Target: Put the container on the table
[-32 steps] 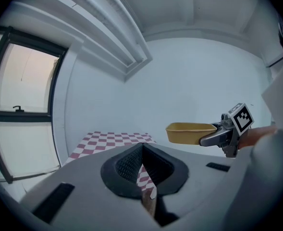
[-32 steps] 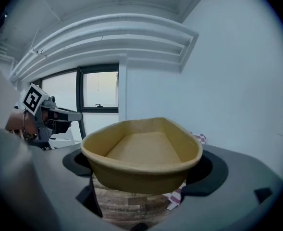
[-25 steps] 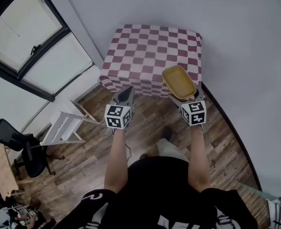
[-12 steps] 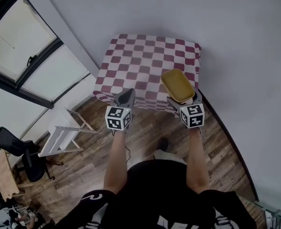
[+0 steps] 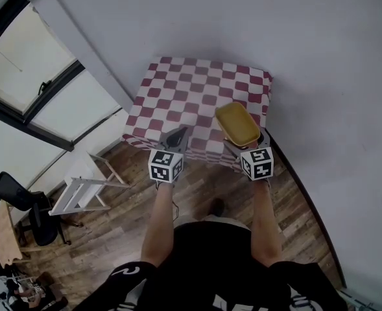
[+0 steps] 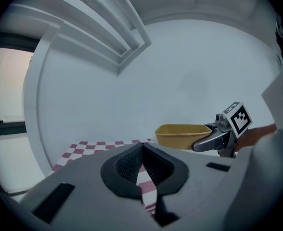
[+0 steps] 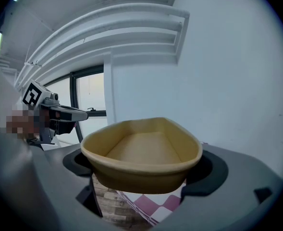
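- Moved in on the table (image 5: pixel 197 89) over the last second, carrying the container (image 5: pixel 236 122) from above the near right corner to farther in over the right side of the top.
- Roughly midway through, by judgement: pick-up and carry done; lowering onto the top, letting go and backing away all left to do.
- Closed in by a plain pale wall (image 5: pixel 262 24) behind and to the right of the table, with a large dark-framed window (image 5: pixel 28 63) on the left and a wood-plank floor (image 5: pixel 113 232) underfoot.
- Draped all over in red-and-white checks, that table, and set right into the corner of the room.
- Off to the left on the floor: a white folding stand (image 5: pixel 80 186) and, farther out, a black office chair (image 5: pixel 15 199), both well apart from the table.
- Yellow, shallow, oblong and empty, the container; held about level in the air, not yet resting on the checks. Checked edge and floor planks both visible beneath it in the right gripper view, so judged close to the near edge.
- Clamped on the container's near end, the right gripper (image 5: pixel 241 142), with one jaw on either side of the yellow wall.
- Closed up on nothing, the left gripper (image 5: pixel 179 133), pads pressed together, hovering at the table's near edge beside the container.
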Motion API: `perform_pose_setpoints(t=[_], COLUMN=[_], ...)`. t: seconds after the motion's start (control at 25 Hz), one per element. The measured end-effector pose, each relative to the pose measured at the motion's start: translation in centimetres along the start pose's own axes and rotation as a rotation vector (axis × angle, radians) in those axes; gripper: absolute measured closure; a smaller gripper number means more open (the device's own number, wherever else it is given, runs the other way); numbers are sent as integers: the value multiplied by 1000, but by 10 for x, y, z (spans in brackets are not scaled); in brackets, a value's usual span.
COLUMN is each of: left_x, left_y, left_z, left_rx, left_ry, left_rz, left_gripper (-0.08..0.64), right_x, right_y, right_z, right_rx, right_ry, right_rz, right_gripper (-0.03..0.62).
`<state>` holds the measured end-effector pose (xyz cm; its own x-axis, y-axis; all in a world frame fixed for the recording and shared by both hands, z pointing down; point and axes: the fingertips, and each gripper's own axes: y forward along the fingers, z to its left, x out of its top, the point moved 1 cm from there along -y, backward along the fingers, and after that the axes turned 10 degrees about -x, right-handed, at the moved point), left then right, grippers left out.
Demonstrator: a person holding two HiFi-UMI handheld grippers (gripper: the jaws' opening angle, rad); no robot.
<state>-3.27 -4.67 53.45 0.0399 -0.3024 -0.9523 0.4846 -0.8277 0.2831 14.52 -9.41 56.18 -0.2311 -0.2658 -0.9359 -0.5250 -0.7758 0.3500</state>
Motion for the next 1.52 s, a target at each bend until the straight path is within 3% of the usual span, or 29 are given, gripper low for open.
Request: perform_pose_setpoints(t=[0.76,1.16,1.52], left_x=[10,21,55], left_y=[49,96,132], left_z=[7,60,129], left_rx=[-26,-58,-95], left_ry=[-14,-16,-4], left_rz=[7,18,16], left_gripper=[535,535,535], right_x=[1,14,48], right_y=[24,84,152], right_z=[-46,-68,-68], right_rx=[-25,-59,-86], right_ry=[22,37,54], right_rz=[26,40,52], right_gripper=[34,34,34])
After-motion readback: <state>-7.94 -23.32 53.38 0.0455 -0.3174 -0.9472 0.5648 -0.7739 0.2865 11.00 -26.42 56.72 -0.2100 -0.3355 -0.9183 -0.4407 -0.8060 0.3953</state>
